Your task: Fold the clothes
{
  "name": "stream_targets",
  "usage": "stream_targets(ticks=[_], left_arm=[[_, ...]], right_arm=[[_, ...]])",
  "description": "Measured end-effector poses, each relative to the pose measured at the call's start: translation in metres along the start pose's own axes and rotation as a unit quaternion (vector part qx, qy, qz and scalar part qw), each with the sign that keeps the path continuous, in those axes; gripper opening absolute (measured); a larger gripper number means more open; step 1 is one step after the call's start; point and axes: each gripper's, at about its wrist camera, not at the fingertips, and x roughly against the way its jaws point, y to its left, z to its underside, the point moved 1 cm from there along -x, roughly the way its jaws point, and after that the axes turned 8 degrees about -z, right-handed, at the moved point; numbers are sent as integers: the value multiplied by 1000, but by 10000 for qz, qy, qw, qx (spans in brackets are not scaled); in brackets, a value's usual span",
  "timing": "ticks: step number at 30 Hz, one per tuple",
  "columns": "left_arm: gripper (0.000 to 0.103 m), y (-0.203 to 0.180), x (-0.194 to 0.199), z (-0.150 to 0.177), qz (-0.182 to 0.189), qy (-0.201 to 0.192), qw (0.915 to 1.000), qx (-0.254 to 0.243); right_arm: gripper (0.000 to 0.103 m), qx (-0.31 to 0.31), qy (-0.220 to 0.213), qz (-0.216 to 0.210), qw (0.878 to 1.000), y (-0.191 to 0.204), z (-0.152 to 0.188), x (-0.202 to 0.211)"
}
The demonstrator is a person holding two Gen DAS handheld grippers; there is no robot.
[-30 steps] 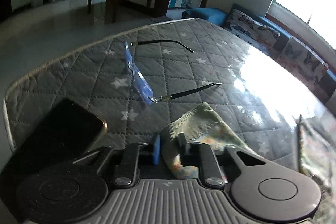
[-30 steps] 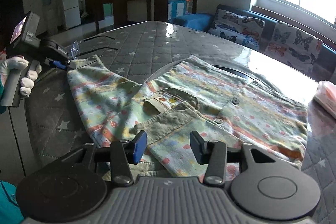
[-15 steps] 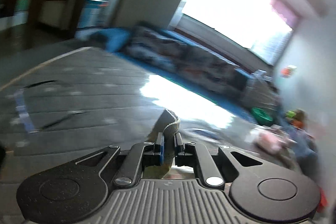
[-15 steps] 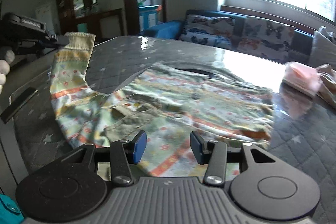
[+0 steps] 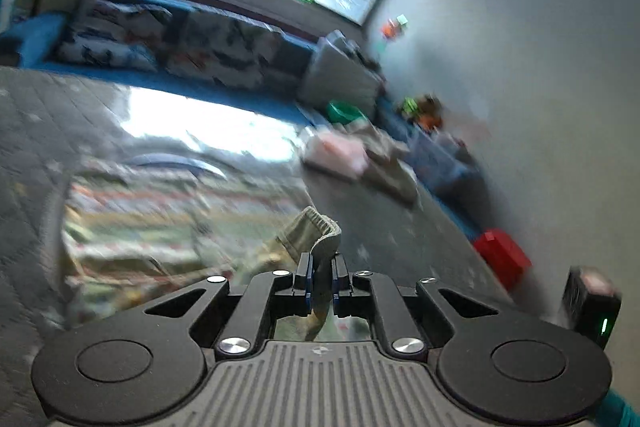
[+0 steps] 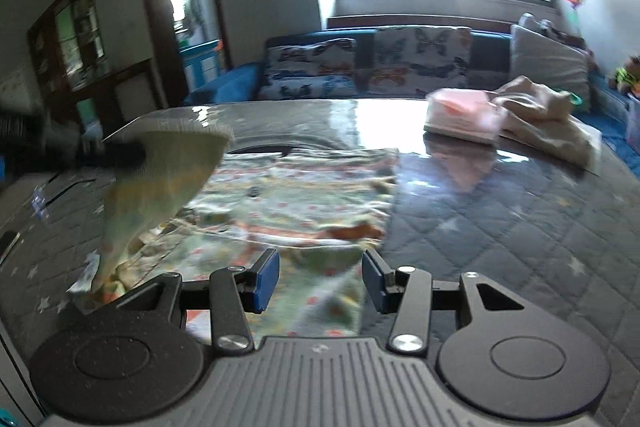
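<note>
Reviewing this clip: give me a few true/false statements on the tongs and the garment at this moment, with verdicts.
1. The left tongs are shut on the patterned garment's sleeve cuff. True.
2. The right tongs grip the garment's hem. False: they are open, holding nothing, with the patterned garment below them.
3. The sleeve is lifted off the quilted table. True: in the right wrist view it hangs raised from the left tongs.
4. The table holds only this garment. False: a folded pink item and a beige cloth lie at its far side.
</note>
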Motion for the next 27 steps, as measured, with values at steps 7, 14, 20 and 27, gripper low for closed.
stream_targets(ticks=[7, 14, 20, 27], left_arm=[[26, -3, -20, 31, 4, 560, 9981, -275], [37, 42, -6, 30, -400, 494, 9978, -184], [36, 89, -7, 28, -903, 563, 9941, 207], [36, 108, -14, 32, -980, 682, 9924, 293]], right_arm=[[46, -206, 57, -39, 9998, -7, 3, -6], [46, -153, 258, -274, 9992, 6, 3, -25], [46, -87, 469, -453, 9978, 17, 3, -49], [46, 69, 678, -562, 9961, 29, 3, -68]])
